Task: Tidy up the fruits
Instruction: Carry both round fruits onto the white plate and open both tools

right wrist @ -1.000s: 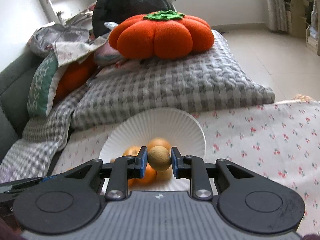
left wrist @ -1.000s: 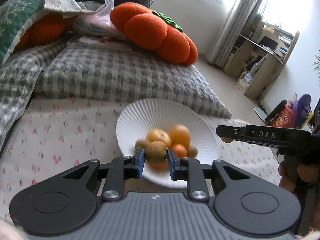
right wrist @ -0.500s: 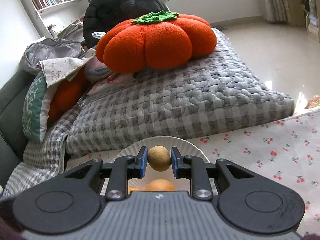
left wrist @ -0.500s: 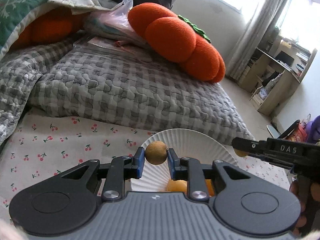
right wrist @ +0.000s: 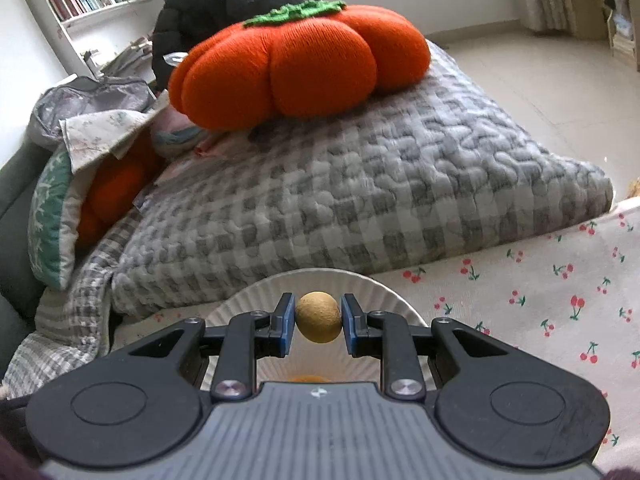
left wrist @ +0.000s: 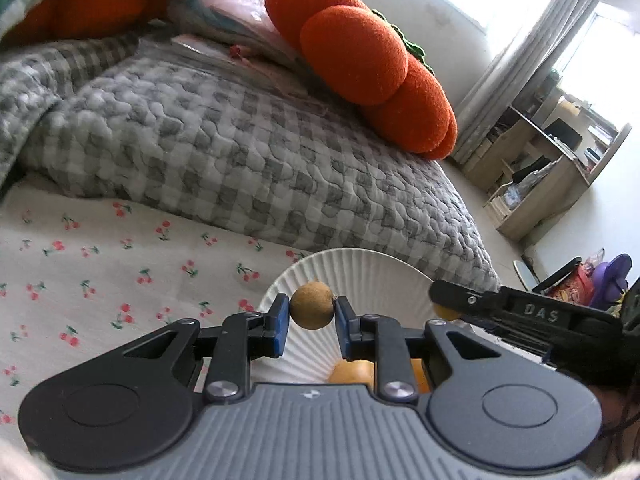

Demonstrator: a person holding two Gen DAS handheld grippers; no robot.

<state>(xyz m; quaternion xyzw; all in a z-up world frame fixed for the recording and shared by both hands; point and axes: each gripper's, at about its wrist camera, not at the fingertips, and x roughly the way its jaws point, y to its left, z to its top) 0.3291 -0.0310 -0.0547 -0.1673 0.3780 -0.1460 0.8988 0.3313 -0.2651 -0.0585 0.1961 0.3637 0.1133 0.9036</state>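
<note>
My left gripper [left wrist: 312, 312] is shut on a small round brown fruit [left wrist: 311, 307] and holds it above the near part of a white fluted paper plate [left wrist: 352, 272]. Orange fruits [left wrist: 352, 372] lie in the plate, mostly hidden by the gripper body. My right gripper [right wrist: 318, 317] is shut on a similar tan round fruit [right wrist: 318, 317] above the same plate [right wrist: 320, 280]; an orange fruit [right wrist: 308, 379] peeks out below. The right gripper also shows in the left wrist view [left wrist: 444, 308] at right, over the plate's edge.
The plate sits on a white cherry-print cloth [left wrist: 100, 264]. Behind it lies a grey checked quilt [right wrist: 360, 200] with an orange pumpkin cushion [right wrist: 300, 60] on top. A desk and shelves [left wrist: 552, 160] stand at far right; bags lie on the floor.
Both grippers have lifted up and back from the plate, each still holding its fruit. The plate and its oranges have dropped lower in both views.
</note>
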